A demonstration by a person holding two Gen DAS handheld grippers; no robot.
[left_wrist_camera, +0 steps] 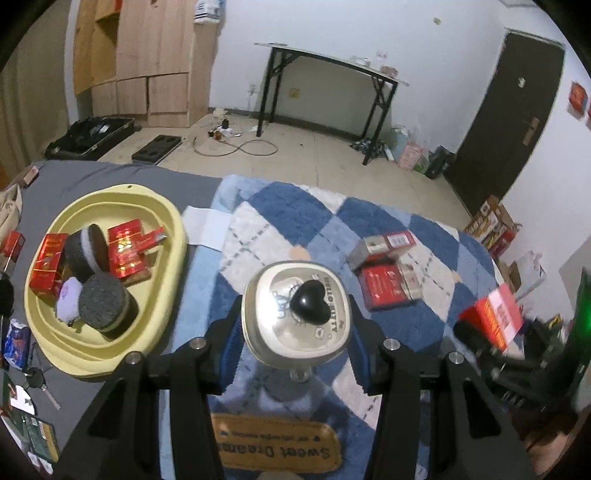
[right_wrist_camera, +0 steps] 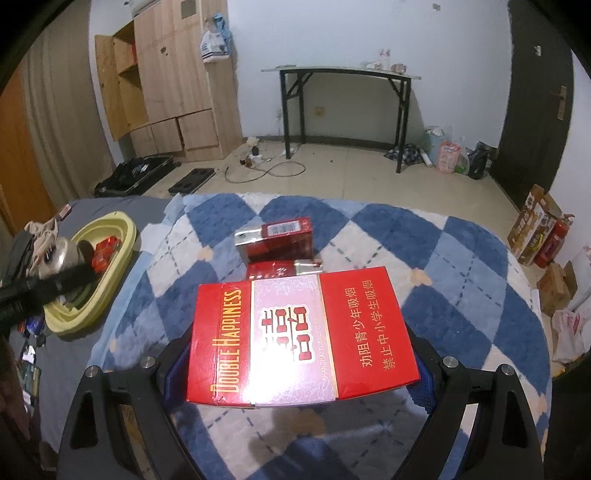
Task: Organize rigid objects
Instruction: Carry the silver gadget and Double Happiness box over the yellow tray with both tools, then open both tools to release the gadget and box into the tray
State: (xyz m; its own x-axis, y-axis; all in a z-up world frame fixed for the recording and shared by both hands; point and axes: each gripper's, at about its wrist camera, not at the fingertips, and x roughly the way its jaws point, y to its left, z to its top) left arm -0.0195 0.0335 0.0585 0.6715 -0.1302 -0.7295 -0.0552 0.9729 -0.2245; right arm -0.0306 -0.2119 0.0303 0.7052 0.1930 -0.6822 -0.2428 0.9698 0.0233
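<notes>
Your left gripper (left_wrist_camera: 295, 325) is clenched on the silver tin (left_wrist_camera: 295, 314) with a black heart knob, held above the checkered blanket (left_wrist_camera: 280, 206). Your right gripper (right_wrist_camera: 299, 332) grasps the red Double Happiness box (right_wrist_camera: 295, 332) across its width. Two more red packs (right_wrist_camera: 275, 240) lie on the blanket ahead; the yellow basin (left_wrist_camera: 110, 354) sits left, holding red boxes and round tins.

The room had white walls (right_wrist_camera: 351, 33) and a pale tiled floor (right_wrist_camera: 351, 177), littered with a loose cable (right_wrist_camera: 266, 171) and a black case (right_wrist_camera: 135, 177). A black-legged folding table (right_wrist_camera: 343, 74) stood against the far wall, a light wooden wardrobe (right_wrist_camera: 173, 81) to its left (one door ajar). A dark door (right_wrist_camera: 535, 99) stood on the right, bags (right_wrist_camera: 448, 153) beside it.
</notes>
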